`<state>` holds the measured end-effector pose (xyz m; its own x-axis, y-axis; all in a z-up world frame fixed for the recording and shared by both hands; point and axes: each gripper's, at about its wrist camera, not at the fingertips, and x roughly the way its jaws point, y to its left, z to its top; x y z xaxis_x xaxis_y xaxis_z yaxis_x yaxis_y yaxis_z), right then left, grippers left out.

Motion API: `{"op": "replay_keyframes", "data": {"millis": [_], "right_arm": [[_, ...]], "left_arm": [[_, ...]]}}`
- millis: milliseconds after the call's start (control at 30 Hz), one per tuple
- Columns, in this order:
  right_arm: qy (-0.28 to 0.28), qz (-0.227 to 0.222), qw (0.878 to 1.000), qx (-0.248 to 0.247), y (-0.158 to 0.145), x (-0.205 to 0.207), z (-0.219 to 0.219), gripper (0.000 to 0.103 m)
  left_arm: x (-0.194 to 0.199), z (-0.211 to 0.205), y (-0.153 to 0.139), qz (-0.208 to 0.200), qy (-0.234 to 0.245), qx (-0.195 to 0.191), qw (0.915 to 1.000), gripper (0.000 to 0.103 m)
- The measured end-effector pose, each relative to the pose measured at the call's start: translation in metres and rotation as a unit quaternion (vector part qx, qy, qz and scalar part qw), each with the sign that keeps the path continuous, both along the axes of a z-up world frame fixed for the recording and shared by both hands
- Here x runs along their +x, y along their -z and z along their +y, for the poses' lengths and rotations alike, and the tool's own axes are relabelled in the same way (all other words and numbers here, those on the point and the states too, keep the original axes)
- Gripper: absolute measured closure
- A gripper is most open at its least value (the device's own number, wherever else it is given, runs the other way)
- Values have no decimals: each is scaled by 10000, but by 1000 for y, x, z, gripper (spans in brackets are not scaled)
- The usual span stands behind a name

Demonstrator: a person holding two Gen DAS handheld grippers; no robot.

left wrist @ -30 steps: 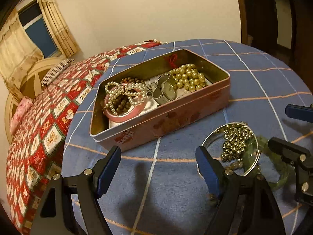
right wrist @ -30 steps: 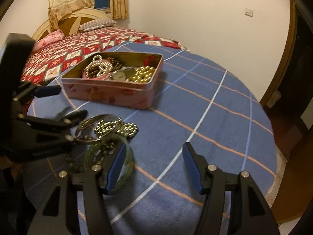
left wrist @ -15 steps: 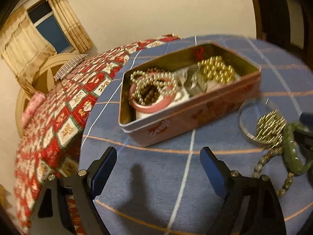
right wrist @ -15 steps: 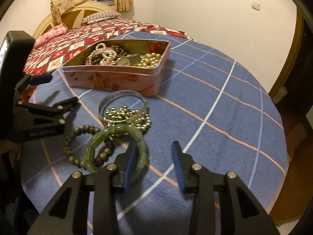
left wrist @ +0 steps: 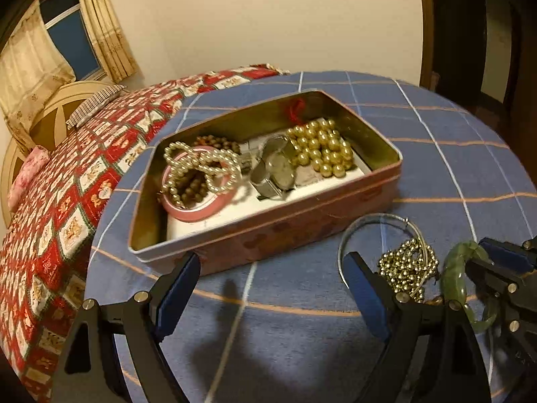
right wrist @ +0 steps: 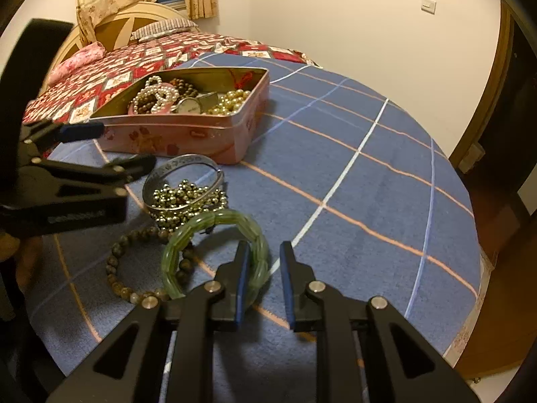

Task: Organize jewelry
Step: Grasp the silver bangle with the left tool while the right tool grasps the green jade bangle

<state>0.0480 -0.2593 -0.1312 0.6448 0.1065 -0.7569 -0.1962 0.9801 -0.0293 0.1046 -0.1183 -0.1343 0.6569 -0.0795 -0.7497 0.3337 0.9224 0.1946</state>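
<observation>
- We see the tin (left wrist: pixel 268 231) in the middle of the left wrist view, lid off, on the blue checked cloth (left wrist: pixel 436 174) of a round table.
- Inside the tin, from left to right in that view: a pink bangle (left wrist: pixel 198 213) with a pearl string (left wrist: pixel 201 168) draped over it and brown beads (left wrist: pixel 191 191) within it, a watch (left wrist: pixel 278 168), and gold beads (left wrist: pixel 322 151).
- A red tassel (left wrist: pixel 295 110) lies against the tin's far wall.
- Our left gripper (left wrist: pixel 272 288) fills the bottom of its own view, jaws spread wide with nothing between them, just in front of the tin's near wall.
- At lower right of that view lie a silver bangle (left wrist: pixel 345 238) and a heap of small metal beads (left wrist: pixel 406 265), partly inside the ring.
- In the right wrist view, the green bangle (right wrist: pixel 214 221) sits at lower centre, beside a dark bead bracelet (right wrist: pixel 115 258) to its left; the 2 overlap.
- Our right gripper (right wrist: pixel 263 268) has just been closing; its left finger stands inside the green bangle and the right one outside, the near rim between them.
- A gap shows between the right pad and the rim, so we cannot tell whether the pads press it yet.
- The left gripper (right wrist: pixel 110 147) enters that view from the left edge, above the silver bangle (right wrist: pixel 183 181).
- A bed with a red patterned quilt (right wrist: pixel 151 57) lies behind the table, at upper left.
</observation>
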Motion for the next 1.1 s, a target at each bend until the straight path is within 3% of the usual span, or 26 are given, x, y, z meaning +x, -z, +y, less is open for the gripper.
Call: {"op": "replay_keyframes", "data": {"millis": [233,600,700,767,833,933,1100], "right_arm": [[-30,-8,10000,55,0,1,-1,83],[-31,-13,10000,52,0,1,-1,83],[-82,-17,10000,49,0,1,1,87],[-103,-25,9999,72,-1,1,2,90],[-151,-28,9998,93,-1,1,4,91],[-239,-58,9996,120,-1,0,7,92],[-290,-220,9993,126,-8,-4,10,94]], "left_arm": [[-1,0,6,-4,50,352,9994,16],[-1,15,8,5,43,346,9994,16],[-2,18,8,19,52,312,9995,18],[-3,19,7,75,149,188,9997,39],[-5,17,7,155,255,134,9995,72],[-10,12,8,236,473,115,9985,99],[-17,20,7,249,508,75,9984,100]]}}
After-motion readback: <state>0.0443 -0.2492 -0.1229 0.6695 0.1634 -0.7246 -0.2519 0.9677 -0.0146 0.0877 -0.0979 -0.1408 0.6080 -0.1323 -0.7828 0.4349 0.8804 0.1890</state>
